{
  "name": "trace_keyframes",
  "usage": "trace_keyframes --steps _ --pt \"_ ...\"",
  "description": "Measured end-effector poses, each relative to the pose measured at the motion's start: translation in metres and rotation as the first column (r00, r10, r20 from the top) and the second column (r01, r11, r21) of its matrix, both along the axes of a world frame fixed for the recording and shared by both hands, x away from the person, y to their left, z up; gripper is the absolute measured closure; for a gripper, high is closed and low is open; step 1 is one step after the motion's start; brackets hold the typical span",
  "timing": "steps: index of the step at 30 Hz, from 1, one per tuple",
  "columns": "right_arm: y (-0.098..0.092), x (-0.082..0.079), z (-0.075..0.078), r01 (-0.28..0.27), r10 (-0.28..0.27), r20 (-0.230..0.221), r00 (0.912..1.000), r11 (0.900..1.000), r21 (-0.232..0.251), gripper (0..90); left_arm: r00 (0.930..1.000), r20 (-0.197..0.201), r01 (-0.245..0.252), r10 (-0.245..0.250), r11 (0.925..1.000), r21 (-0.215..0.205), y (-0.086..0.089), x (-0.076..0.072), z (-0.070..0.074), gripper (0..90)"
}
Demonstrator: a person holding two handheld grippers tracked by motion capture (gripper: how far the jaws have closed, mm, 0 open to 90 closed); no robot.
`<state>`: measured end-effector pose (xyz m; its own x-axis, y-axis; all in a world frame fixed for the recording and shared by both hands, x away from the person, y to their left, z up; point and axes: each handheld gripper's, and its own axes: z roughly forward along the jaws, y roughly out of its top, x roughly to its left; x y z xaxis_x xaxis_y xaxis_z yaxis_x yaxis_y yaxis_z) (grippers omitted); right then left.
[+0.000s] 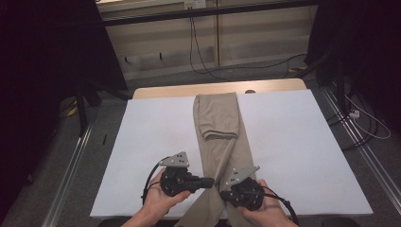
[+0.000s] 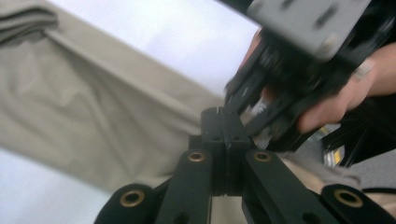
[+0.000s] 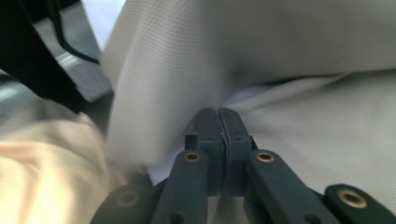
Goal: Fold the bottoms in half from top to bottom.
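A: Where are the tan trousers (image 1: 222, 137) laid?

B: They are laid long-ways down the middle of the white table cover (image 1: 293, 142). Their far end is folded back on itself, and their near end is hung over the near edge of the table.

A: What is seen close to the near end?

B: Two grippers are held there, one in each hand. The left gripper (image 1: 212, 181) is pointed sideways at the left edge of the cloth. The right gripper (image 1: 224, 193) is placed just beside it, on the cloth.

A: Is the left gripper clenched?

B: Yes. In the left gripper view its jaws are pressed flat together, with the left gripper (image 2: 225, 116) at the edge of the trousers (image 2: 79, 121). It cannot be told if cloth is pinched there. The right hand (image 2: 345, 93) is seen just behind.

A: And the right gripper?

B: Its jaws are pressed together too. In the right gripper view the right gripper (image 3: 219, 114) is tucked into a fold of the trousers (image 3: 289, 42), and a thin bit of cloth seems to be caught between the jaws.

A: What is seen past the table?

B: A grey floor (image 1: 156, 80) with a black cable (image 1: 198, 56) is seen.
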<state>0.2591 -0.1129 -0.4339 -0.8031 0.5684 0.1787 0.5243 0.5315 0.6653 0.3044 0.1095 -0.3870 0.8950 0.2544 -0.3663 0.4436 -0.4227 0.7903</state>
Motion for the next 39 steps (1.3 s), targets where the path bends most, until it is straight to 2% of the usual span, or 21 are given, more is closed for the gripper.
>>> trace_keyframes --steps 5,6,7,9,10,13,15,17,18,20,22,23,24,25,28,30,31,32,33,36,39 --pt "0.010 -0.002 -0.015 -0.015 0.015 -0.010 0.9998 1.000 0.005 88.1 0.9995 -0.005 0.032 -0.032 0.9995 0.000 -0.012 -0.002 -0.001 90.0" --pt "0.010 -0.003 -0.016 -0.020 0.021 -0.018 0.9996 0.999 0.029 87.2 0.9997 -0.008 0.024 -0.024 0.9997 -0.005 -0.013 -0.002 -0.001 90.0" --pt "0.011 -0.003 -0.016 -0.021 0.024 -0.052 0.9984 0.998 0.059 86.2 0.9997 -0.008 0.023 -0.023 0.9997 -0.002 -0.014 -0.002 -0.001 90.0" --pt "0.011 -0.005 -0.017 -0.044 0.050 -0.065 0.9966 0.995 0.089 81.7 0.9998 -0.009 0.019 -0.019 0.9998 -0.007 -0.015 -0.003 -0.001 90.0" --pt "0.010 -0.009 -0.015 -0.071 0.079 -0.076 0.9940 0.992 0.100 78.6 0.9997 -0.018 0.019 -0.020 0.9997 -0.013 -0.018 -0.003 -0.003 90.0" --pt "0.002 -0.014 -0.012 -0.061 0.068 -0.076 0.9948 0.994 0.093 73.1 0.9991 -0.027 0.033 -0.033 0.9994 -0.011 -0.023 -0.004 -0.003 90.0" --pt "-0.012 -0.017 -0.008 -0.035 0.038 -0.051 0.9980 0.997 0.066 71.3 0.9986 -0.024 0.047 -0.048 0.9989 -0.005 -0.030 -0.007 -0.004 90.0" --pt "-0.032 -0.018 -0.005 0.024 -0.024 -0.003 0.9997 0.999 0.035 69.5 0.9970 -0.029 0.072 -0.072 0.9974 0.006 -0.040 -0.010 -0.008 90.0" --pt "-0.044 -0.017 -0.004 0.064 -0.064 0.006 0.9979 0.998 0.030 68.7 0.9958 -0.032 0.086 -0.086 0.9962 0.014 -0.045 -0.011 -0.010 90.0" --pt "-0.066 -0.012 -0.001 0.157 -0.158 0.010 0.9874 0.986 0.048 67.4 0.9938 -0.045 0.102 -0.101 0.9945 0.022 -0.057 -0.013 -0.016 90.0" --pt "-0.081 -0.008 0.002 0.232 -0.235 0.061 0.9701 0.972 0.044 65.3 0.9912 -0.059 0.121 -0.119 0.9918 0.041 -0.069 -0.015 -0.023 90.0" --pt "-0.087 -0.005 0.004 0.256 -0.260 0.066 0.9634 0.965 0.057 65.3 0.9906 -0.059 0.127 -0.124 0.9902 0.058 -0.076 -0.017 -0.027 90.0" --pt "-0.091 -0.002 0.005 0.278 -0.284 0.065 0.9565 0.956 0.091 65.1 0.9905 -0.061 0.127 -0.123 0.9900 0.062 -0.080 -0.018 -0.029 90.0" --pt "-0.093 0.000 0.005 0.289 -0.296 0.058 0.9534 0.951 0.109 63.8 0.9894 -0.059 0.137 -0.133 0.9883 0.069 -0.086 -0.019 -0.034 90.0" --pt "-0.090 0.004 0.004 0.280 -0.287 0.039 0.9571 0.952 0.126 61.0 0.9878 -0.075 0.143 -0.136 0.9849 0.097 -0.094 -0.019 -0.048 90.0" --pt "-0.086 0.006 0.002 0.279 -0.284 0.028 0.9585 0.953 0.120 60.0 0.9861 -0.095 0.147 -0.136 0.9828 0.113 -0.092 -0.018 -0.056 88.6" --pt "-0.083 0.006 0.001 0.271 -0.275 0.023 0.9613 0.956 0.109 58.5 0.9846 -0.113 0.144 -0.133 0.9843 0.101 -0.089 -0.018 -0.058 74.9" --pt "-0.081 0.006 0.000 0.267 -0.271 0.020 0.9625 0.958 0.102 58.3 0.9863 -0.116 0.130 -0.118 0.9857 0.107 -0.084 -0.018 -0.057 70.8" --pt "-0.081 0.006 0.000 0.267 -0.271 0.020 0.9625 0.958 0.102 58.3 0.9882 -0.105 0.124 -0.112 0.9857 0.114 -0.078 -0.018 -0.054 70.8" --pt "-0.071 0.008 -0.001 0.232 -0.234 0.009 0.9723 0.969 0.082 58.1 0.9933 -0.084 0.088 -0.080 0.9916 0.095 -0.058 -0.014 -0.047 70.3" --pt "-0.061 0.012 -0.005 0.202 -0.202 -0.007 0.9794 0.978 0.055 59.7 0.9991 -0.040 0.023 -0.018 0.9912 0.131 -0.036 -0.006 -0.047 73.4"
